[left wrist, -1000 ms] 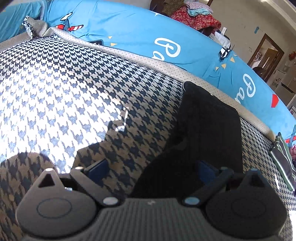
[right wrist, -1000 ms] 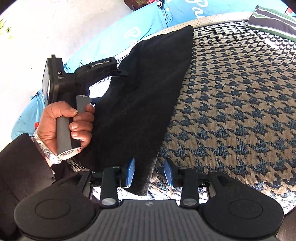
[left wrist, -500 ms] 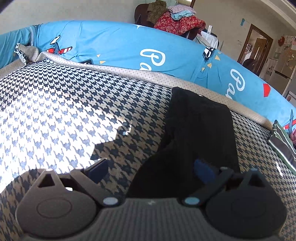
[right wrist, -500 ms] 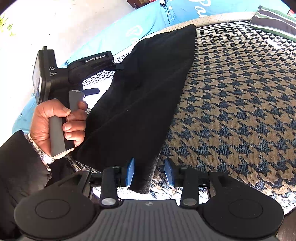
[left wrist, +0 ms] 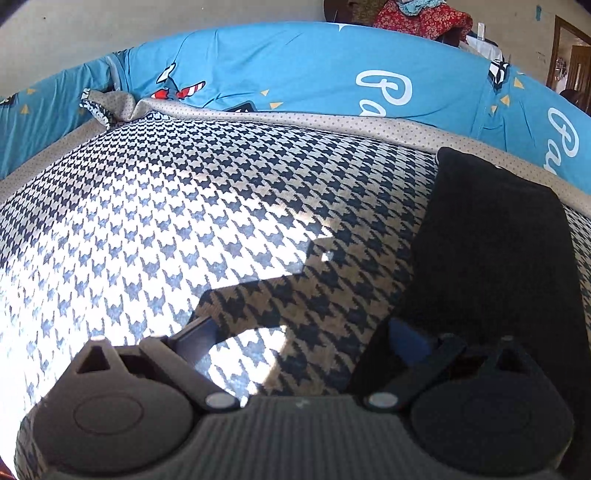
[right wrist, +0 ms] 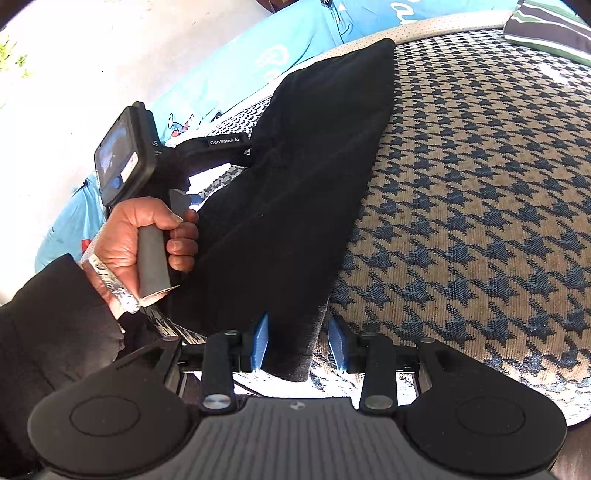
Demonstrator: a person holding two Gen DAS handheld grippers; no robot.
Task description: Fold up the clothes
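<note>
A: Largest element first. What carries the work?

B: A bed with a houndstooth cover, bordered by a blue printed quilt. On it lies the black garment, a long narrow strip running from the near edge toward the quilt. It appears already doubled lengthwise, so the task is judged partly done; the crosswise folds into a compact bundle remain.

A: Is anything finished?

B: A striped folded item rests well apart at the far corner of the cover, possibly an earlier piece. Whether it belongs to the task cannot be told.

A: The right hand-held gripper?

B: Moderately open. The garment's near corner hangs between its blue pads. The left pad is touching or just beside the cloth; the right pad stands apart from it. Nothing is clamped.

A: And the left hand-held gripper?

B: Spread wide. Its right finger sits over the garment's left edge, its left finger over bare cover. Whether the right pad touches the cloth cannot be told from either view. The left hand grips the handle just beside the garment.

A: Next requirement?

B: Probably both pairs of jaws must close on the near end before it can be carried toward the far end.
</note>
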